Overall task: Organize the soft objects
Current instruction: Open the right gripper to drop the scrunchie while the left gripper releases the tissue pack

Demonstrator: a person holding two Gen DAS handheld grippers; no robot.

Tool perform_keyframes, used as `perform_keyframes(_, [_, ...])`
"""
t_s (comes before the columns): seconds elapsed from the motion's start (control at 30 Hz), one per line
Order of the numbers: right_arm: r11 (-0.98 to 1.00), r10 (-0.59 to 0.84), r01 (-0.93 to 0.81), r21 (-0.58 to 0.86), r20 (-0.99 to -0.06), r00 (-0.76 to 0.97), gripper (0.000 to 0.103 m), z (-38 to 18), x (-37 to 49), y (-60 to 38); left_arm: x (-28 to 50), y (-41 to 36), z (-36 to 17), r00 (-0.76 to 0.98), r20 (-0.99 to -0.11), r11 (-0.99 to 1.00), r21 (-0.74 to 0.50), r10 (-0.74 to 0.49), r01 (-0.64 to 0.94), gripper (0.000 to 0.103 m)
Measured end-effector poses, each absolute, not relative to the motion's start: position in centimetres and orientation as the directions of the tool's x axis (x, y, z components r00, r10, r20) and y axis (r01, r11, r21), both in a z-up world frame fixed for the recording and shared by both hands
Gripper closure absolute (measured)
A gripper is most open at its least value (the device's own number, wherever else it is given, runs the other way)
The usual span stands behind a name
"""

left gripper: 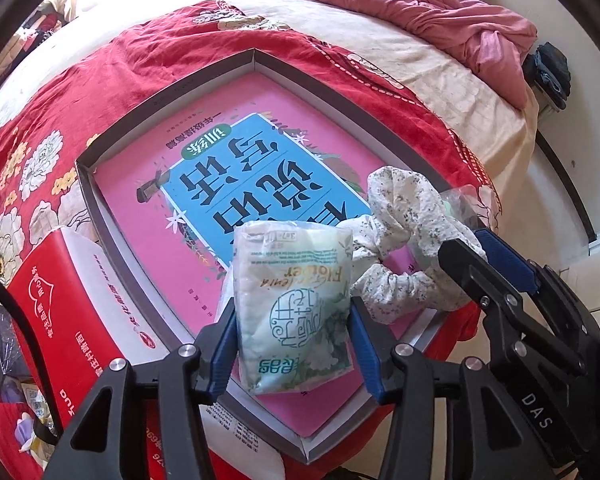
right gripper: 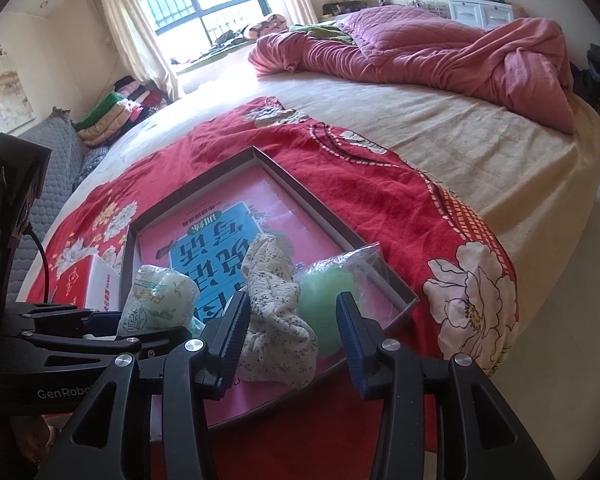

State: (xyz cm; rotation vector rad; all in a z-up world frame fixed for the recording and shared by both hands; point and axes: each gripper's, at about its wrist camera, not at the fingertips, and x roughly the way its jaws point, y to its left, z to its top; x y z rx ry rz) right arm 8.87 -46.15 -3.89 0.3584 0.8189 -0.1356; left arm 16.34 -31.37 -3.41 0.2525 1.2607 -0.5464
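Observation:
A shallow grey tray (left gripper: 120, 120) (right gripper: 320, 196) with a pink and blue book in it lies on a red floral cloth on the bed. My left gripper (left gripper: 290, 332) is shut on a pale green tissue pack (left gripper: 296, 308) (right gripper: 156, 300), held over the tray's near part. A knotted floral cloth (left gripper: 404, 232) (right gripper: 276, 320) and a green ball in a clear bag (right gripper: 328, 300) lie in the tray's near right corner. My right gripper (right gripper: 290, 320) (left gripper: 480, 256) is open, its fingers standing to either side of the cloth and ball.
A red and white tissue box (left gripper: 72, 288) (right gripper: 88, 284) sits left of the tray. A rumpled pink quilt (right gripper: 440, 52) lies at the far side of the bed. The bed edge drops to the floor at the right (right gripper: 580, 240).

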Motion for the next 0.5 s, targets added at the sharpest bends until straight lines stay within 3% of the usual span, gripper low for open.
perform_keyframes(0.2, [0.924,0.008,0.273,0.267,-0.729,0.685,0.054,-3.6,8.6,-46.7,16.2,-31.4,-3.3,0.205,-0.945,0.845,-0.114,-0.254,0.523,0.041])
perform_keyframes(0.5, [0.924,-0.007,0.284,0.257,-0.73,0.683,0.049,-3.2,8.3,-46.9,15.8,-30.8,-2.4,0.216,-0.937,0.846,-0.129,-0.275,0.517,0.036])
